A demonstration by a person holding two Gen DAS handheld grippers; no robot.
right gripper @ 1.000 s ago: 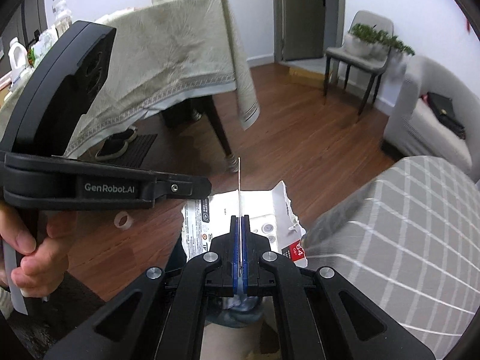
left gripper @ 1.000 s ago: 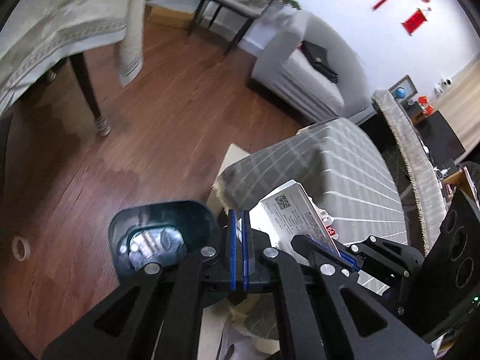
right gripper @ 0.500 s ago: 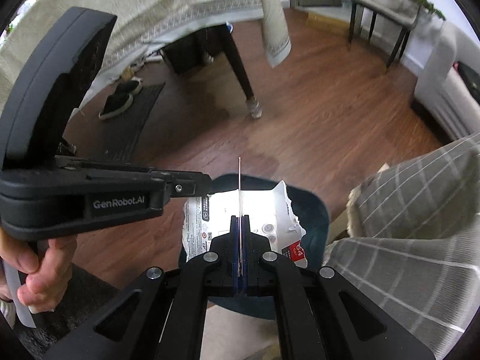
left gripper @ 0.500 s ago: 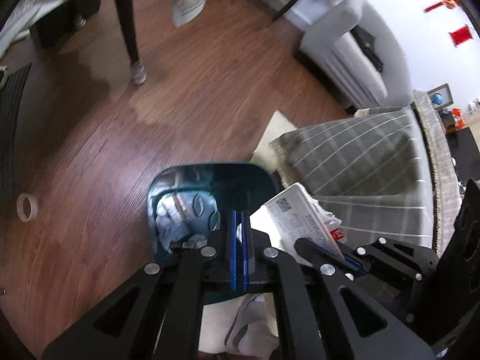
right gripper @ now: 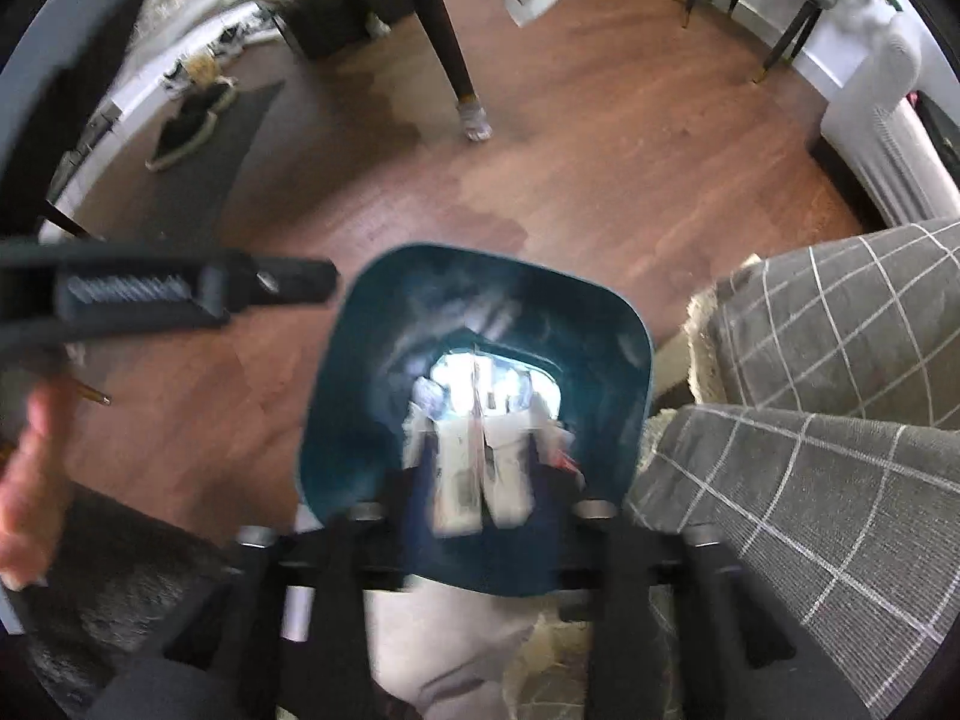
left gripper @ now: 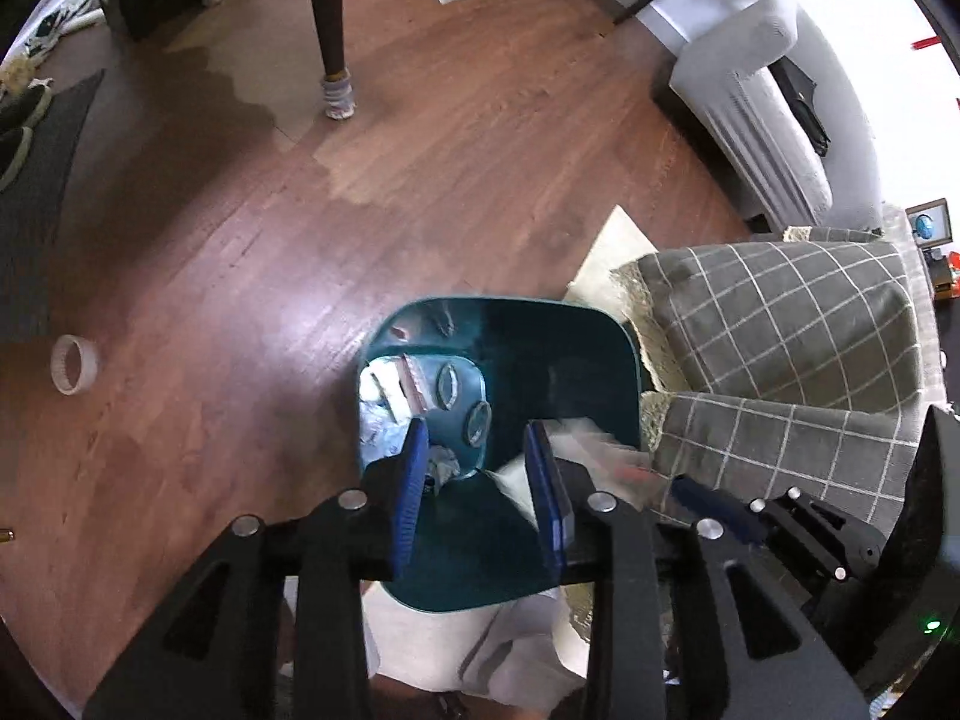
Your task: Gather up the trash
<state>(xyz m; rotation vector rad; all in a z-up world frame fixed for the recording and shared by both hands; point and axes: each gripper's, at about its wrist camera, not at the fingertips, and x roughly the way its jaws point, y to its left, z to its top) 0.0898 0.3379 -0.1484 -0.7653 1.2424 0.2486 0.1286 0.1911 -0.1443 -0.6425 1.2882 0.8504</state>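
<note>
A teal trash bin (left gripper: pixel 612 354) stands on the wood floor beside a grey checked sofa; it also shows in the right wrist view (right gripper: pixel 360 372). Crumpled wrappers (left gripper: pixel 384 408) lie at its bottom. My left gripper (left gripper: pixel 477 492) is open and empty above the bin's near side. My right gripper (right gripper: pixel 480 516) is open over the bin mouth. A white printed package (right gripper: pixel 480 468), blurred, is between and just beyond its fingers, inside the bin; it also shows blurred in the left wrist view (left gripper: pixel 591 438).
A grey checked sofa (left gripper: pixel 780 324) is to the right of the bin. A tape roll (left gripper: pixel 73 363) lies on the floor at the left. A table leg (left gripper: pixel 327 30) stands farther off. A dark mat with shoes (right gripper: pixel 198 138) is at the far left.
Both grippers have tilted down over the bin and opened. The white package has left the right gripper's pads and drops into the bin.
</note>
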